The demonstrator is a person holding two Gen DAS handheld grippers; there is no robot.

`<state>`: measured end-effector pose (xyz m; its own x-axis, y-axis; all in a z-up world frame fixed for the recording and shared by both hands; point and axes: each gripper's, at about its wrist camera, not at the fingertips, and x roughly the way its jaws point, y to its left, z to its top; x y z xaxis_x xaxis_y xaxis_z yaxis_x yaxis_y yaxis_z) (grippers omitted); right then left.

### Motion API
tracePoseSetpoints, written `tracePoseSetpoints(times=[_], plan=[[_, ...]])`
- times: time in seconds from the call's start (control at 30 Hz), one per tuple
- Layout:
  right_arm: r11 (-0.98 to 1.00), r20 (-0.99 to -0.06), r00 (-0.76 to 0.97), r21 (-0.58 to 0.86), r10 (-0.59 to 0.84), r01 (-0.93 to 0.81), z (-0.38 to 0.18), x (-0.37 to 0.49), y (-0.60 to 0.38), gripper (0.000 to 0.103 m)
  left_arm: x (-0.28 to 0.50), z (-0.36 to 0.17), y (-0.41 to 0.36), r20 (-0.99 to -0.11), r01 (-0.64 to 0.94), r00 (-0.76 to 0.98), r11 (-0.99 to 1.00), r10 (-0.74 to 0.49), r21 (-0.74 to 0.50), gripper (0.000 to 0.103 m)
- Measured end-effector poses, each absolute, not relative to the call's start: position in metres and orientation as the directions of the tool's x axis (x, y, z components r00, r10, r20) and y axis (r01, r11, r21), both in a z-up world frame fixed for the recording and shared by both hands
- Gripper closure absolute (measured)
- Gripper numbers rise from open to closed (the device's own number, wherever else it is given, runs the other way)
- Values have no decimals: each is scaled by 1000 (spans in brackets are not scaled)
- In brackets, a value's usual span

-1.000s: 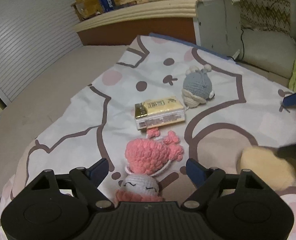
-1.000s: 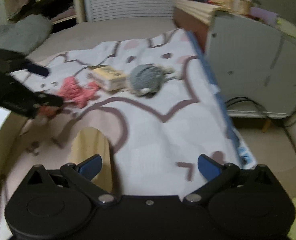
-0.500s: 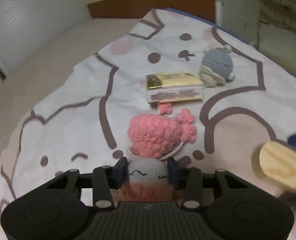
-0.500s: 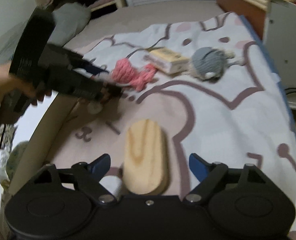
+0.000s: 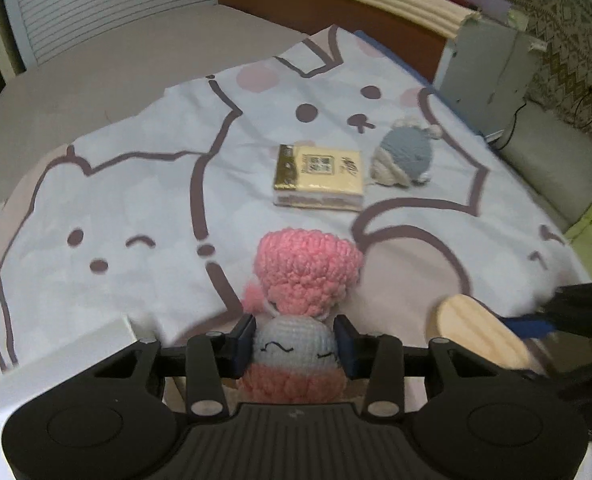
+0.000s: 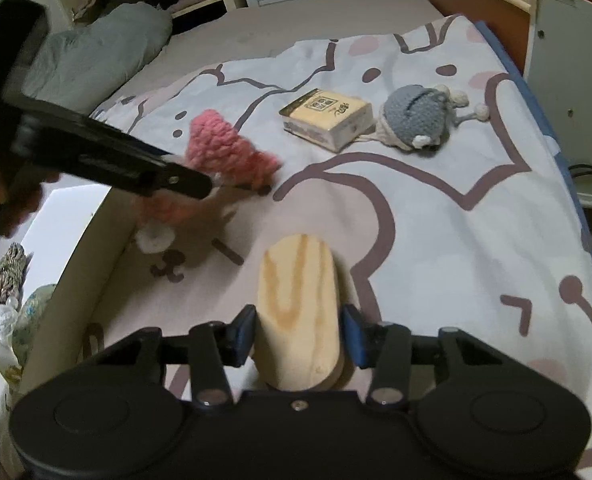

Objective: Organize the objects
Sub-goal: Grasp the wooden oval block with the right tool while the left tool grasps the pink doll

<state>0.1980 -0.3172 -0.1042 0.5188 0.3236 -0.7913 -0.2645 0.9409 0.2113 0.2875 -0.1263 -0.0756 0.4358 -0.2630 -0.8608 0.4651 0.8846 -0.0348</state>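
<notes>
Left gripper (image 5: 294, 345): blue pads clamped on both sides of a white-and-pink crocheted doll (image 5: 293, 354), its stitched face turned up toward the camera. A pink crocheted plush (image 5: 309, 270) sits directly ahead, touching the doll.

Right gripper (image 6: 298, 335): pads pressed against the long sides of an oval pale wooden block (image 6: 299, 314), long axis running straight forward along the fingers.

Further ahead on the cat-print bed sheet (image 6: 456, 216) lie a yellow tissue pack (image 6: 328, 118) and, beside it, a grey-blue crocheted toy (image 6: 416, 120).
</notes>
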Motion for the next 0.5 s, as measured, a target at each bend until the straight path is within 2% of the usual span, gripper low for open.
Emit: tracePoseSetpoints(times=[0.23, 0.5], plan=[[944, -788, 526, 224, 321, -240, -98, 192, -325, 56, 244, -73, -121, -885, 423, 359, 897, -298, -130, 60], [952, -802, 520, 199, 295, -234, -93, 185, -330, 56, 215, -91, -132, -922, 464, 291, 881, -254, -96, 59]])
